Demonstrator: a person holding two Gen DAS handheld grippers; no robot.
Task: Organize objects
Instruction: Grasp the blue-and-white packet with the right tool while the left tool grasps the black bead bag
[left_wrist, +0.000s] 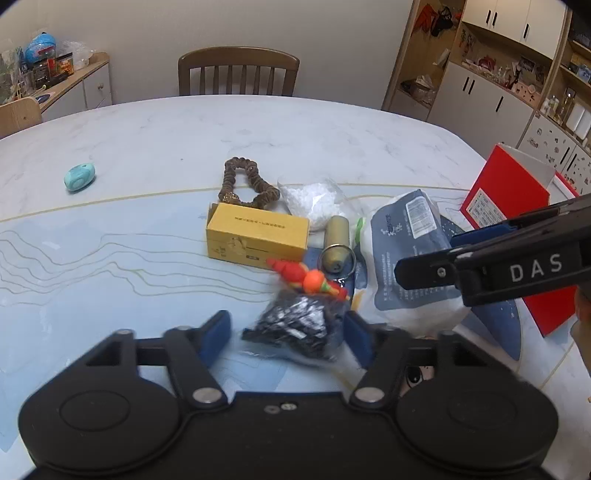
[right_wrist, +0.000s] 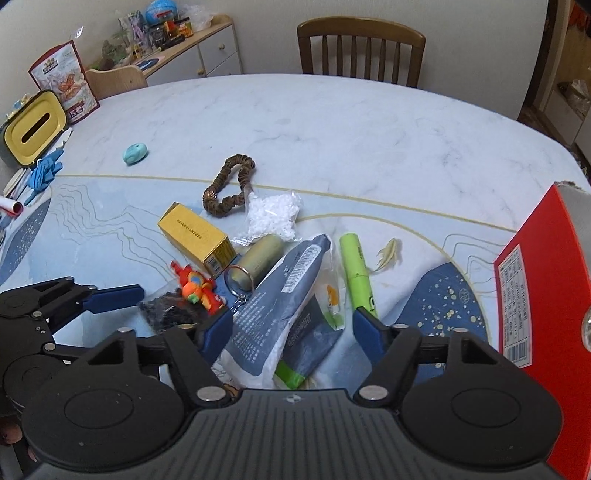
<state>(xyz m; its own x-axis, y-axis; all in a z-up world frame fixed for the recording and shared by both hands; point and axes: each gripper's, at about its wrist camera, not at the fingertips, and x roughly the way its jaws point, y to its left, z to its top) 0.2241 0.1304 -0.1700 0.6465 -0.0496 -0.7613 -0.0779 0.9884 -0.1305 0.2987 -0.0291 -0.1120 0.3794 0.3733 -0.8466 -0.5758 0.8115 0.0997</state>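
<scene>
Hovering over the clutter with the left gripper (left_wrist: 286, 334), jaws spread wide and straddling the crinkly black packet (left_wrist: 295, 328), which is lying on the table (left_wrist: 147, 147) just in front of the yellow box (left_wrist: 256, 236). Nothing clamped yet; blue pads standing clear on both sides, the packet itself blurred. Judging the step as the grab on that packet, so lowering squarely, centring on the bulk of it and closing slowly to avoid squirting the slippery film out sideways. Keeping clear of the orange toy (left_wrist: 306, 278), touching the packet's far edge between it and the yellow box, to avoid pinching both at once.

Holding the right gripper (right_wrist: 291, 332) to the right of the yellow box (right_wrist: 197, 238), jaws likewise apart around the grey-and-white pouch (right_wrist: 273, 310), not gripping as far as can be seen. Also near the yellow box: the brass cylinder (right_wrist: 258, 262) beside it, the green tube (right_wrist: 356, 273) further right, the red box (right_wrist: 535, 295) well apart.
</scene>
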